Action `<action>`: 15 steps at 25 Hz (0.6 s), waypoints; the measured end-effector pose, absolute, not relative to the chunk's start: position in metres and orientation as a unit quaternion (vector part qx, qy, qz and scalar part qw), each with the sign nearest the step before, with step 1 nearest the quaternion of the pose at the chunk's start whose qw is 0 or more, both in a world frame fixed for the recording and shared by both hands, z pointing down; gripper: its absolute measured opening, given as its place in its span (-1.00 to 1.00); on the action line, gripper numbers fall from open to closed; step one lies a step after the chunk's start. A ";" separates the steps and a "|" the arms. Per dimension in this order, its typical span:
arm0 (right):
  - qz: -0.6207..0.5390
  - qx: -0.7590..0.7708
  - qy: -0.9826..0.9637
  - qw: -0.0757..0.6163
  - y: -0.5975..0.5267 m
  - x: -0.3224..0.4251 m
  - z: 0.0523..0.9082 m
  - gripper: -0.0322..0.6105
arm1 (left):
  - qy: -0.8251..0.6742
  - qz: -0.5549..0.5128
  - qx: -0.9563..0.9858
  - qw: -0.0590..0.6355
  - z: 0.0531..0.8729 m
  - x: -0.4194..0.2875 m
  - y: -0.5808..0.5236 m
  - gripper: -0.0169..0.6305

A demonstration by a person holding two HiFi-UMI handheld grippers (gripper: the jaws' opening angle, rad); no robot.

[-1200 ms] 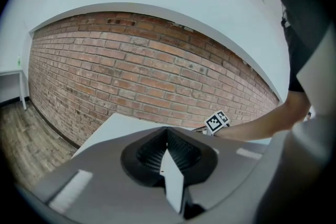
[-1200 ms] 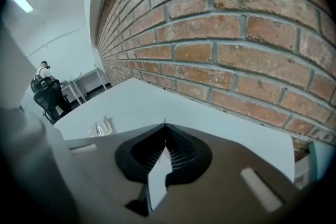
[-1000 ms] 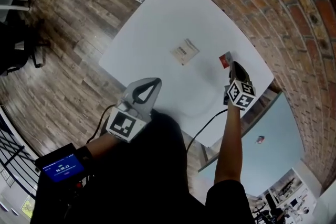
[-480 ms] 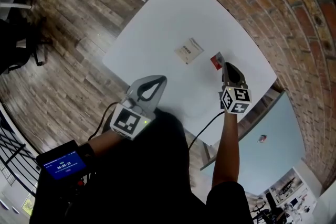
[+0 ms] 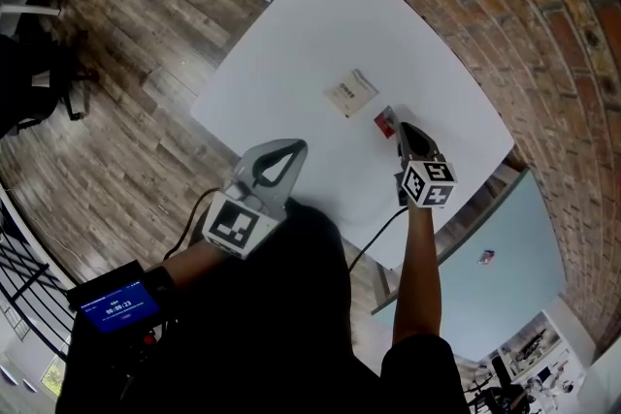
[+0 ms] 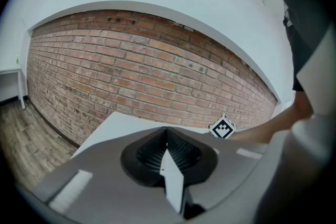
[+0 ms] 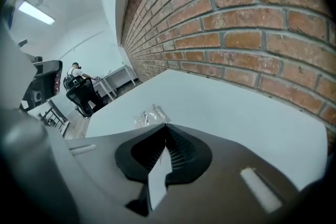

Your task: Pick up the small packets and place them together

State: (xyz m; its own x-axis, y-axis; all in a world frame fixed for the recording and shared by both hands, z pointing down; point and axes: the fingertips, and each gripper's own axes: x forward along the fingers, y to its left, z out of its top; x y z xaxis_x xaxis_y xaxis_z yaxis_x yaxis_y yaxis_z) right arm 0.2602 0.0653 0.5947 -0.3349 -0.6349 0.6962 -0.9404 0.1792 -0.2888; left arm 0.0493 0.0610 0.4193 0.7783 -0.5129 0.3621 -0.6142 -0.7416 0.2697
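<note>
A pale clear packet [image 5: 349,94] lies flat on the white table [image 5: 291,44]. Just to its right is a small red packet [image 5: 385,119], pinched at the tips of my right gripper [image 5: 399,127], which is shut on it. In the right gripper view the jaws [image 7: 166,126] meet and the clear packet [image 7: 148,115] lies just beyond them; the red packet is hidden there. My left gripper [image 5: 293,146] hovers at the table's near edge, shut and empty. Its own view shows the closed tips [image 6: 167,134] and the right gripper's marker cube [image 6: 222,128].
A brick wall [image 5: 543,34] runs along the table's far side and wooden floor [image 5: 116,63] lies to the left. A light blue surface [image 5: 505,257] sits lower right. A black cable [image 5: 374,233] trails from the right gripper. An office chair [image 7: 84,94] stands farther off.
My right gripper has moved left across the table with the red packet, which now lies close to the clear packet. The left gripper has stayed where it was.
</note>
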 end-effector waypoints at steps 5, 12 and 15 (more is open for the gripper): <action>0.391 0.528 -0.722 0.217 0.072 0.261 0.623 -0.89 | -0.317 0.133 0.918 0.197 0.422 0.043 0.056 -0.95; 0.413 0.550 -0.693 0.215 0.080 0.271 0.645 -0.52 | -0.321 0.130 0.918 0.190 0.420 0.041 0.053 -0.95; 0.351 0.546 -0.709 0.276 0.083 0.271 0.640 -0.50 | -0.296 0.140 0.935 0.136 0.409 0.049 0.059 -0.95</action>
State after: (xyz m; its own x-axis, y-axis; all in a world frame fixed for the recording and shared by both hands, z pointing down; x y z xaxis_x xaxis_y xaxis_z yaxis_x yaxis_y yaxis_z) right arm 0.2712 0.0829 0.6396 -0.2511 -0.5811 0.7741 -0.9679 0.1570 -0.1961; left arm 0.0492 0.0590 0.4085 0.7853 -0.5159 0.3422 -0.5922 -0.7872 0.1723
